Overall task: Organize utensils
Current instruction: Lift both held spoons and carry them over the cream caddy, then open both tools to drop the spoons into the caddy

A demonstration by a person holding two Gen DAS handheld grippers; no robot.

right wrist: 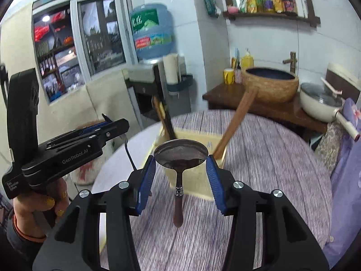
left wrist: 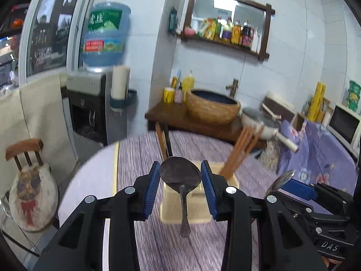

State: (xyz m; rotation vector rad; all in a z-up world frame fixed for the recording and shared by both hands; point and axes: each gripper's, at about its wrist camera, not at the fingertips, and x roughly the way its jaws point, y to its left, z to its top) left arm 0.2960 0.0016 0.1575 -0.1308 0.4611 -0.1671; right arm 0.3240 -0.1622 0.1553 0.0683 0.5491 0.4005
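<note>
My left gripper (left wrist: 180,171) is shut on the bowl of a metal spoon (left wrist: 180,175); its handle hangs down toward the camera. My right gripper (right wrist: 181,158) is shut on the bowl of a wooden-handled spoon (right wrist: 180,155), handle hanging down. Both hover over a pale wooden utensil box (left wrist: 198,210) on the purple striped tablecloth; it shows in the right wrist view too (right wrist: 198,180). Brown chopsticks (left wrist: 241,151) lean in the box's right side, and dark utensils (left wrist: 164,140) stand at its far left. The right gripper also shows at the left wrist view's right edge (left wrist: 293,185).
The round table (right wrist: 270,158) carries the box. Behind it are a wooden counter with a woven basin (left wrist: 212,108), a white pot (left wrist: 259,122), and a water dispenser (left wrist: 90,103). A chair with a cushion (left wrist: 31,192) stands left. A purple floral cloth (left wrist: 315,153) lies right.
</note>
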